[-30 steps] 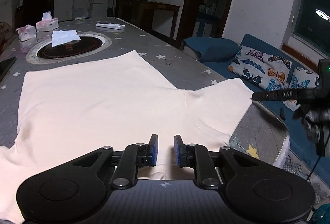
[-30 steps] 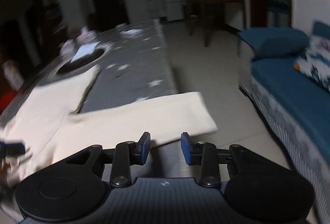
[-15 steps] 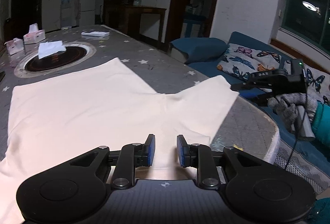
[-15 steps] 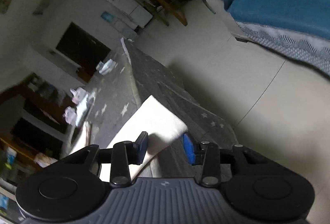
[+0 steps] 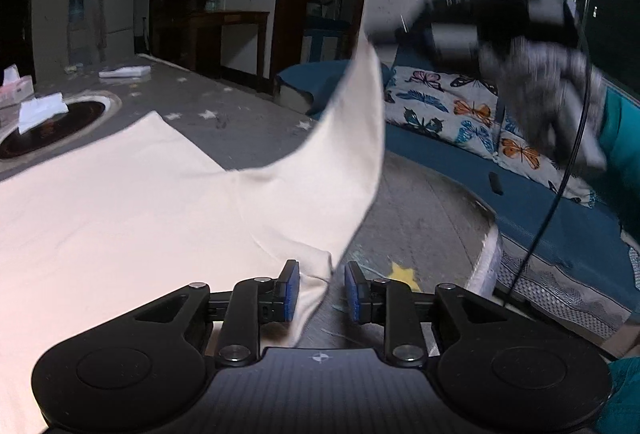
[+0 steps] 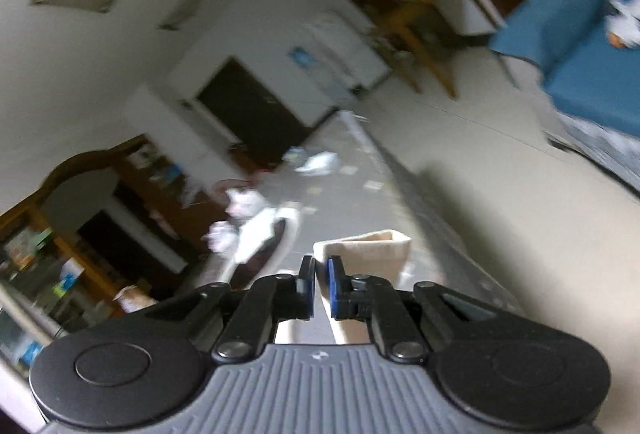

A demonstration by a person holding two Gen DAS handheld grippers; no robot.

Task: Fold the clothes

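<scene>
A cream T-shirt (image 5: 120,202) lies flat on the grey star-patterned table (image 5: 420,218). Its right sleeve (image 5: 344,138) is raised off the table, rising to the blurred right gripper (image 5: 384,34) at the upper right. In the right wrist view that gripper (image 6: 321,282) is shut on the sleeve end (image 6: 368,248), which sticks out past the pads. My left gripper (image 5: 320,290) sits low at the shirt's near right edge. Its jaws are opening, with a fold of the shirt's edge between them; the pads do not press on it.
A gloved hand (image 5: 540,82) with a black cable holds the right gripper over a blue sofa with a butterfly cushion (image 5: 460,106). The table's rounded edge (image 5: 490,246) is close on the right. A round inset hotplate (image 5: 52,122) with a tissue and tissue boxes lies far left.
The right gripper closed on the sleeve end and lifted it off the table, rolling as it rose. The left gripper slid right to the shirt's edge and its jaws widened slightly.
</scene>
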